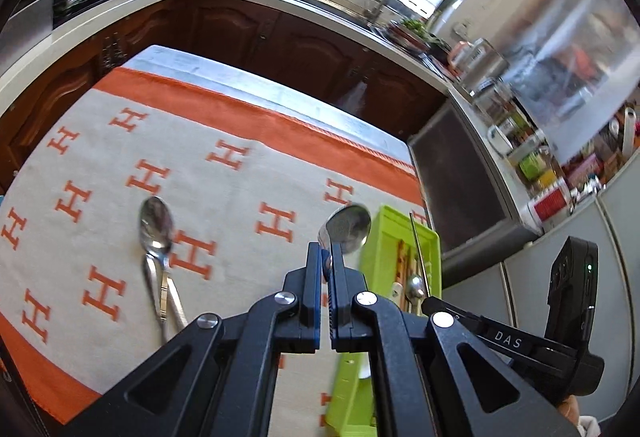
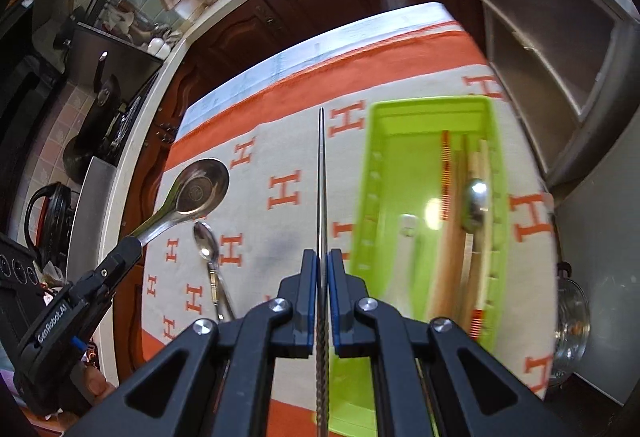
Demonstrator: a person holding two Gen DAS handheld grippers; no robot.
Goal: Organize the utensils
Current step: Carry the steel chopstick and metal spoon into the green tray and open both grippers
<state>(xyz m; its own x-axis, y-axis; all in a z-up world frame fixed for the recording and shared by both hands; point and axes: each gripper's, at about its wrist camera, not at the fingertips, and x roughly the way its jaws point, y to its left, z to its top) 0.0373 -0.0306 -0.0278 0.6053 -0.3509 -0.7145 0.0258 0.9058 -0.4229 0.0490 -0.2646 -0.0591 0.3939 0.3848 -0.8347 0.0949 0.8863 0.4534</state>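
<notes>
My left gripper (image 1: 326,257) is shut on the handle of a large steel spoon (image 1: 347,227), which is held in the air above the H-patterned cloth (image 1: 240,197). My right gripper (image 2: 322,261) is shut on a thin metal chopstick (image 2: 321,173) that points straight ahead, just left of the green tray (image 2: 376,157). The tray holds wooden chopsticks (image 2: 452,237), a steel spoon (image 2: 476,201) and a white piece. A smaller spoon (image 1: 156,225) lies on the cloth with other handles under it. In the right wrist view the left gripper (image 2: 130,249) carries the large spoon (image 2: 200,193) at the left.
The cloth covers a table in front of dark wood cabinets (image 1: 280,45) and a pale counter with a sink (image 1: 332,3). A steel cabinet (image 2: 552,69) stands right of the tray. A glass lid (image 2: 572,325) sits at the table's right edge.
</notes>
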